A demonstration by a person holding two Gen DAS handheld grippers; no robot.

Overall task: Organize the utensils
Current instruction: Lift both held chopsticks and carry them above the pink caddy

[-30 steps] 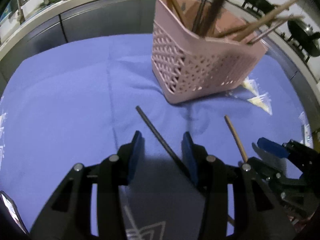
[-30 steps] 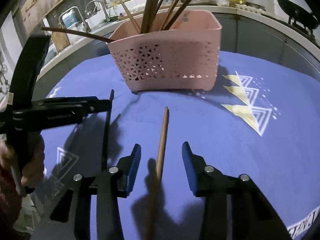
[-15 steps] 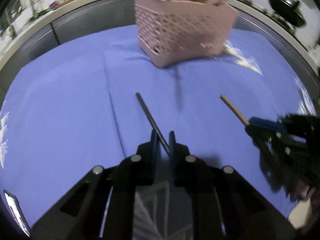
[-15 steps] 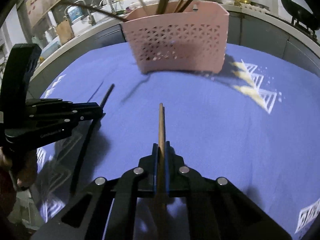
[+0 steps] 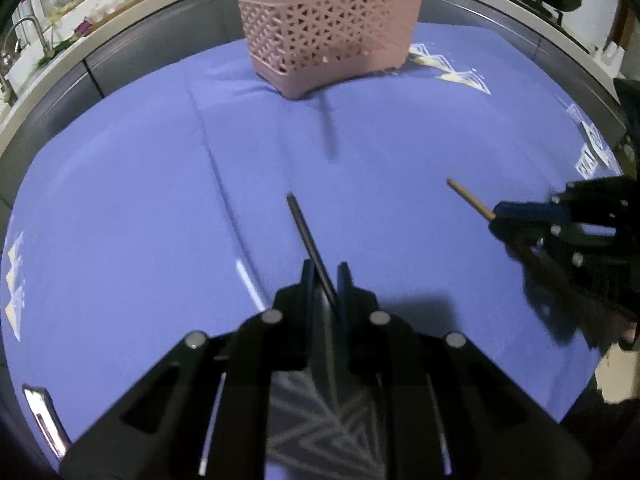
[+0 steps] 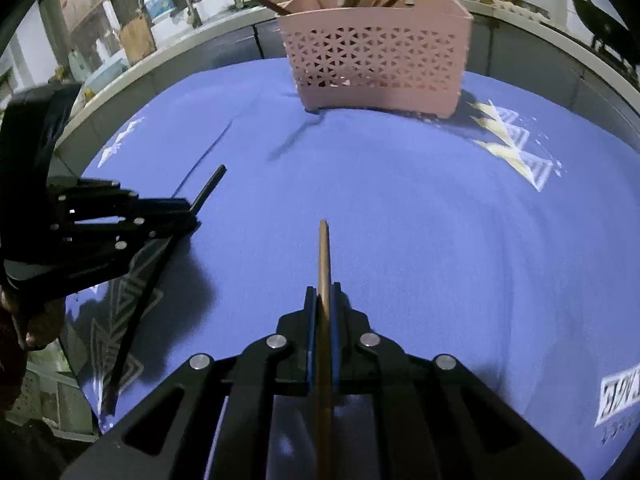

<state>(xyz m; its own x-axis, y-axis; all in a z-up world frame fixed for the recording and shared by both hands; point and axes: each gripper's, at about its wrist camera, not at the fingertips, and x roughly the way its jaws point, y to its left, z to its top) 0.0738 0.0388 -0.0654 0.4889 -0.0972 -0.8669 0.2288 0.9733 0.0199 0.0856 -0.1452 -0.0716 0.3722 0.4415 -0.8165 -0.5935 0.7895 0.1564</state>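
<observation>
A: Left wrist view: we are clenching the left claw (image 5: 325, 280) on a thin black round chopstick (image 5: 306, 232), its tip running ahead of the jaws and slightly left, the rest passing back under the claw. The blue cloth-covered table (image 5: 120, 208) lies below.

B: Right wrist view: we are clamping the right claw (image 6: 323, 300) on a slim brown wooden chopstick (image 6: 324, 256), pointing straight ahead of the pads. Each claw is appearing off to the other's side, well apart.

A: The pink perforated plastic basket (image 5: 328, 36), already bristling with sticks, is standing far ahead of both claws.

B: We are judging both sticks as light and stiff. The black one looks smooth, so it could be slipping or pivoting between flat pads; the wooden one should be gripping better.

A: We are holding each some way back from the leading tip, which seems sensible: a short length in front swings less. A grip nearer the middle would be balancing it best.

B: Then we are thinking a tip-first drop into the basket's open top comes next.
</observation>
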